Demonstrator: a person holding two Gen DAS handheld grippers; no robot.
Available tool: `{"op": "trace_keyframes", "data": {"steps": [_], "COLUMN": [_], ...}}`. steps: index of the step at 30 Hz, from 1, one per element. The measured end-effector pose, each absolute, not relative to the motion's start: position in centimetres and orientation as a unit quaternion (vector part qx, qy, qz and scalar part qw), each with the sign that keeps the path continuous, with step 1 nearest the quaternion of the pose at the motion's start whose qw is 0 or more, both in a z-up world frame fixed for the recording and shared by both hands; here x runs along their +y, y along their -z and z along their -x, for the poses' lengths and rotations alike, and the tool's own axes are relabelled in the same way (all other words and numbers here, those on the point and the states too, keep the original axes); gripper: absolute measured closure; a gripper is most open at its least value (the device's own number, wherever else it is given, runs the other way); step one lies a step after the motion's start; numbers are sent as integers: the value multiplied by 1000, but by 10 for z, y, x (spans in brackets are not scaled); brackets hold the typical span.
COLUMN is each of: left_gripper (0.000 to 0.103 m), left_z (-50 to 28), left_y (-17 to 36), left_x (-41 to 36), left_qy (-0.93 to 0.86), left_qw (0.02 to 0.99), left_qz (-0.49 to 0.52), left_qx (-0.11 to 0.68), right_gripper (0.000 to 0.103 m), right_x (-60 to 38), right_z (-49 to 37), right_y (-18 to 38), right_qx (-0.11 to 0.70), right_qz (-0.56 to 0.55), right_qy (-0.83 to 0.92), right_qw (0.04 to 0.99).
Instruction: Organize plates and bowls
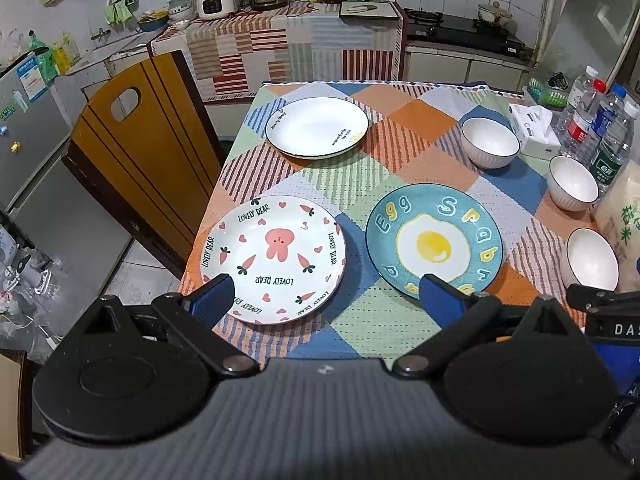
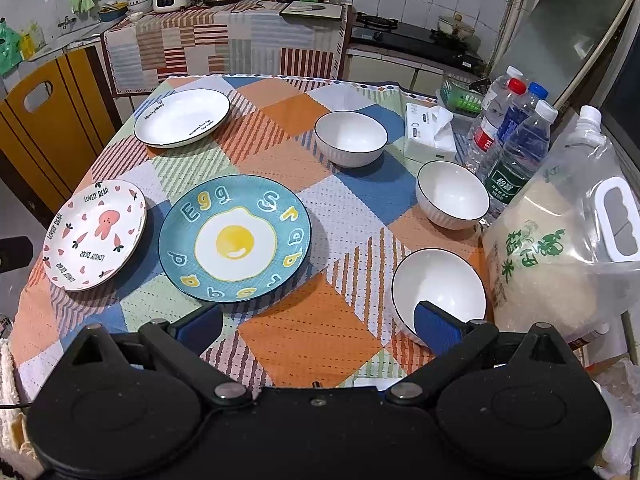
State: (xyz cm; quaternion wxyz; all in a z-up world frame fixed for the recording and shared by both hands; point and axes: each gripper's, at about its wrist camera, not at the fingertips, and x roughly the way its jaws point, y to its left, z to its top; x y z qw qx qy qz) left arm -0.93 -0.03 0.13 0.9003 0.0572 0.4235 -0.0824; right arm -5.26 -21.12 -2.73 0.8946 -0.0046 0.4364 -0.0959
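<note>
A wooden chair [image 1: 132, 152] stood at the left of the table [image 1: 408, 120], which was covered in a checked cloth. Nearest that edge lay the bear plate [image 1: 276, 264], white with pink hearts and carrots; the left gripper [image 1: 324, 296] hung above the table's near edge with its blue fingers [image 1: 214, 298] spread wide apart, holding nothing, one fingertip over the bear plate's near rim and the other over the rim of the egg plate [image 1: 434, 240]. Behind the bear plate, toward the far left corner, sat the white plate [image 1: 317, 127] with a dark rim. The blue egg plate lay just beside the bear plate, the two apart by a narrow gap. Further right, three white bowls ran along the right side: the far bowl [image 2: 351, 138], the middle bowl [image 2: 452, 194], and the near bowl [image 2: 438, 290], all upright and well apart. The right gripper [image 2: 320, 328] hovered low over the near edge, its fingers likewise wide apart and empty, the right fingertip overlapping the near bowl's rim in view. A tissue box [image 2: 428, 134] stood beyond the bowls, then water bottles [image 2: 516, 148] and a rice bag [image 2: 560, 256] at the far right.
</note>
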Motion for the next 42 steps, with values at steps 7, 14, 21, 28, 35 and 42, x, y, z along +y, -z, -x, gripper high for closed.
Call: {"op": "trace_keyframes", "data": {"steps": [7, 14, 21, 28, 35, 42], "left_gripper": [3, 3, 7, 22, 43, 63], "left_z": [-3, -34, -61, -76, -89, -100], "left_y": [13, 59, 117, 158, 181, 195], "left_x": [-4, -12, -40, -66, -69, -73], "left_qy": [99, 128, 129, 125, 124, 117], "left_qw": [904, 893, 878, 863, 854, 864], "left_qz": [-50, 12, 17, -1, 18, 25], "left_qx": [413, 431, 460, 489, 505, 489], "right_gripper": [0, 2, 13, 22, 37, 77], "right_x": [-213, -213, -237, -257, -266, -276], "right_z": [48, 20, -25, -42, -49, -61], "right_y": [29, 60, 124, 175, 191, 199], "right_qx": [397, 310, 371, 382, 368, 348], "right_qz": [42, 119, 3, -94, -137, -141], "right_qy": [50, -12, -54, -34, -36, -42], "right_qw": [915, 943, 927, 919, 919, 926]}}
